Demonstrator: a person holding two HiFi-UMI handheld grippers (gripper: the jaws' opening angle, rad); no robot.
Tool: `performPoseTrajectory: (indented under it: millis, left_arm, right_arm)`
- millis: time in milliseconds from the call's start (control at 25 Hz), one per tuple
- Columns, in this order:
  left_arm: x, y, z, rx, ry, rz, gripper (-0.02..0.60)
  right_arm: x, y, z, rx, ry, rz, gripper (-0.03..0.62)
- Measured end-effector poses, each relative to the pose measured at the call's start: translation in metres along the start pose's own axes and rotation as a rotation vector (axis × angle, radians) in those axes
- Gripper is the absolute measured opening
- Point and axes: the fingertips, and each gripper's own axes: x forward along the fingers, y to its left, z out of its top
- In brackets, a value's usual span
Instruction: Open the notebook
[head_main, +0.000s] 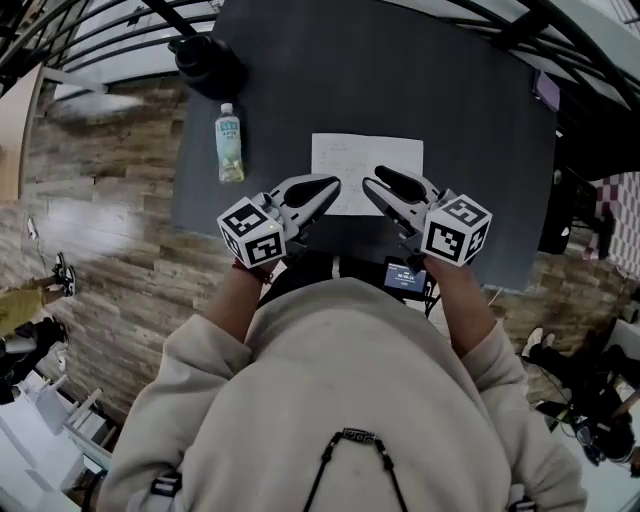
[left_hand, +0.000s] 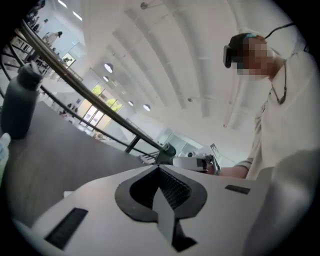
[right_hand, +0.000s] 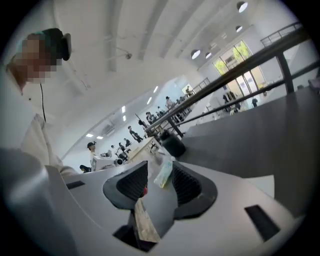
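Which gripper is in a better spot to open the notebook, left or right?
Probably right. The right gripper sits over the near edge of the notebook with its jaws apart, ready to pinch. The left gripper is at the near left corner, but its jaws are shut.

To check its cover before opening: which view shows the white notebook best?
The head view: it shows nearly the whole notebook on the dark table. The right gripper view catches only one white corner; the left gripper view shows almost nothing of it.
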Motion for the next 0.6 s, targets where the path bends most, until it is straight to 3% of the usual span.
performPoseTrajectory:
  millis: [120, 280, 440, 600]
  left_arm:
    - [0.028, -0.033, 0.064, 0.107, -0.063, -0.067, 0.006]
    - [0.053, -0.069, 0.127, 0.223, -0.100, -0.070, 0.006]
    - [0.075, -0.122, 0.148, 0.317, -0.109, -0.160, 0.006]
    - [0.097, -0.139, 0.153, 0.350, -0.087, -0.179, 0.006]
  right_arm:
    - [-0.049, 0.013, 0.067, -0.077, -0.142, -0.028, 0.103]
    - [-0.097, 0.034, 0.125, -0.214, -0.256, -0.110, 0.035]
    - [-0.141, 0.055, 0.145, -0.315, -0.354, -0.168, 0.017]
    - [-0.166, 0.052, 0.153, -0.256, -0.421, -0.191, 0.017]
